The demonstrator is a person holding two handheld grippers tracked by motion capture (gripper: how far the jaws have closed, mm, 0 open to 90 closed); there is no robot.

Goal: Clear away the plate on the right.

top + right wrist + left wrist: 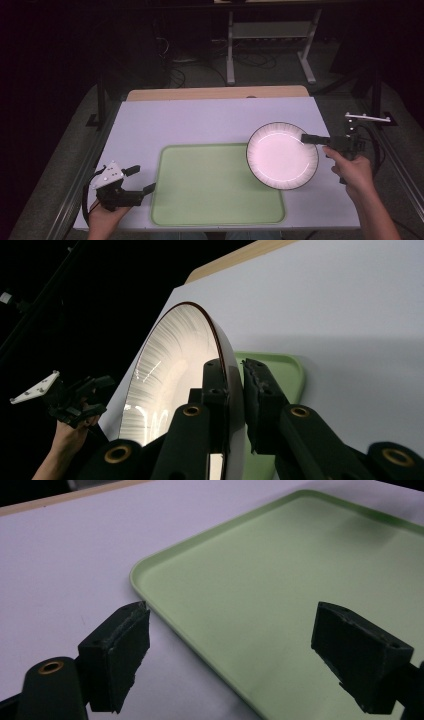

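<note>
A white plate [280, 156] with a dark rim and ribbed edge hangs above the table, partly over the right side of the green tray [210, 185]. My right gripper [311, 138] is shut on the plate's right rim; in the right gripper view the plate [170, 375] stands edge-on between the two black jaws of that gripper [235, 375]. My left gripper [140, 179] is open with nothing in it, just left of the tray's left edge. In the left gripper view the open gripper [225, 635] straddles the tray's [300, 580] near corner.
The white table top [200, 117] has a wooden strip [215, 93] along its far edge. Metal frame rails run down both sides. A white rack's legs [230, 55] stand on the dark floor beyond. The other hand and its gripper [70, 395] show far off.
</note>
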